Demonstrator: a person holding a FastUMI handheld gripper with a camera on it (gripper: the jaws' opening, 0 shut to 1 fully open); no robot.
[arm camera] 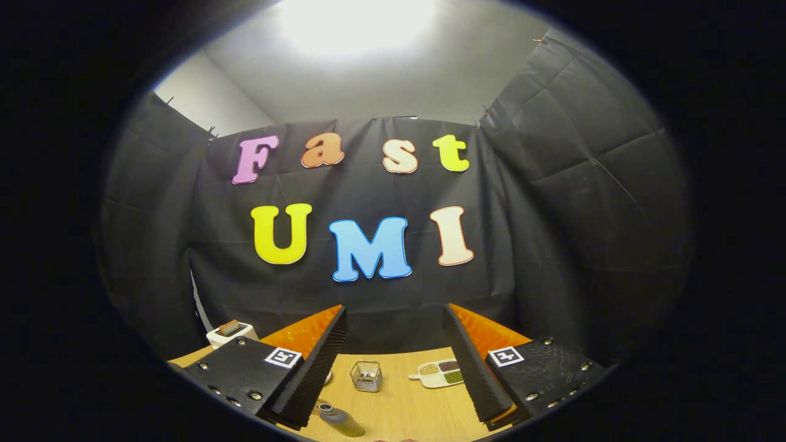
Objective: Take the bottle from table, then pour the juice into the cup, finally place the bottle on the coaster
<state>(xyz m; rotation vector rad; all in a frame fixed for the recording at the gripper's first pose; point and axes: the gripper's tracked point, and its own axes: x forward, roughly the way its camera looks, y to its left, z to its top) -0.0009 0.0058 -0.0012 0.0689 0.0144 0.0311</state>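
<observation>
My gripper (394, 334) is held high above the wooden table (405, 405), fingers wide apart with nothing between them. A dark olive bottle (339, 420) with a silver neck stands on the table near the inner edge of the left finger (319, 362), below and short of the fingertips. Farther back, between the two fingers, sits a small square wire-frame cup (366, 376). I cannot make out a coaster.
A white divided dish (439, 372) with several heaps of grains lies beside the right finger. A white boxy device (230, 332) stands at the table's back left. Black cloth walls close the booth behind and on both sides.
</observation>
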